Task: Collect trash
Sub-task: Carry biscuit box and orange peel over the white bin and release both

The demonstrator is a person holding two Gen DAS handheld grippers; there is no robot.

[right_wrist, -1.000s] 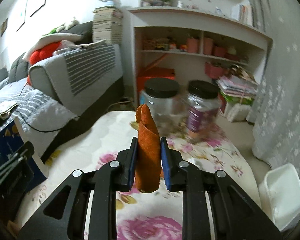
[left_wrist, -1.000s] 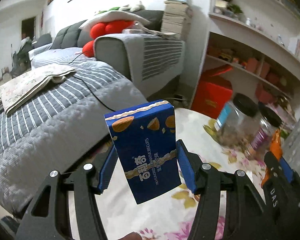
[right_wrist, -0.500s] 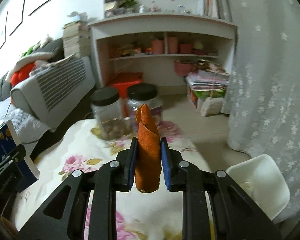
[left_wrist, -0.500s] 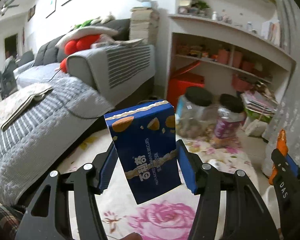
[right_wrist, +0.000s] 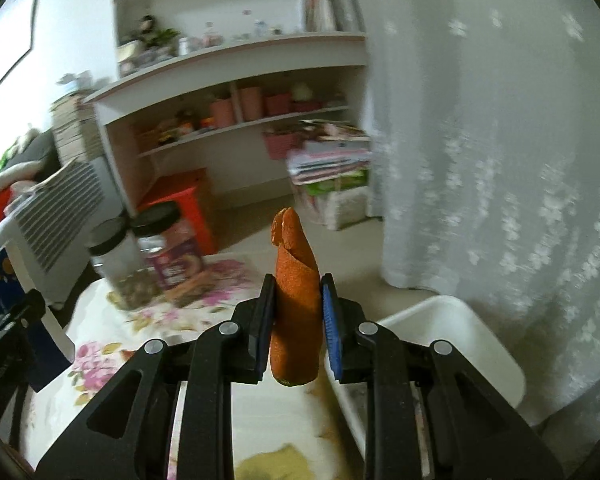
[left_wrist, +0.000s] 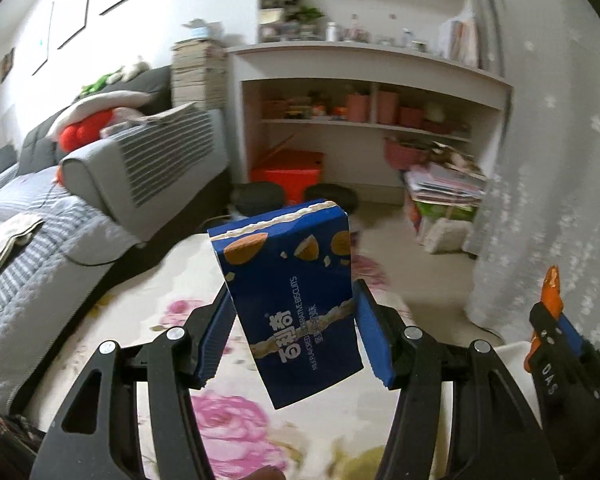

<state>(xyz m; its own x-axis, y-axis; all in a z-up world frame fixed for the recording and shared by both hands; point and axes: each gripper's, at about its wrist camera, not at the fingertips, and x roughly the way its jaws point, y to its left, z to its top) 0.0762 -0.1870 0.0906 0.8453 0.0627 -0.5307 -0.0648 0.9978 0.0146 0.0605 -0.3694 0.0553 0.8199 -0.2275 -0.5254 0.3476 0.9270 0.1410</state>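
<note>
My left gripper (left_wrist: pixel 294 334) is shut on a blue biscuit box (left_wrist: pixel 292 300) and holds it tilted above the floral tablecloth (left_wrist: pixel 148 320). My right gripper (right_wrist: pixel 296 320) is shut on a curled orange peel (right_wrist: pixel 296 304), held upright. The white bin (right_wrist: pixel 460 344) sits low to the right of the table, just beyond the right gripper. The right gripper with the peel shows at the right edge of the left wrist view (left_wrist: pixel 552 320). The box and left gripper show at the left edge of the right wrist view (right_wrist: pixel 4 292).
Two black-lidded jars (right_wrist: pixel 148 256) stand at the table's far edge. A grey striped sofa (left_wrist: pixel 100 184) lies to the left. White shelves (left_wrist: pixel 360 120) and a red box (left_wrist: pixel 288 172) stand behind. A white lace curtain (right_wrist: pixel 500 160) hangs on the right.
Both grippers have swung to the right with their loads. The sofa slid left out of centre and the white bin has come closer under the right gripper.
</note>
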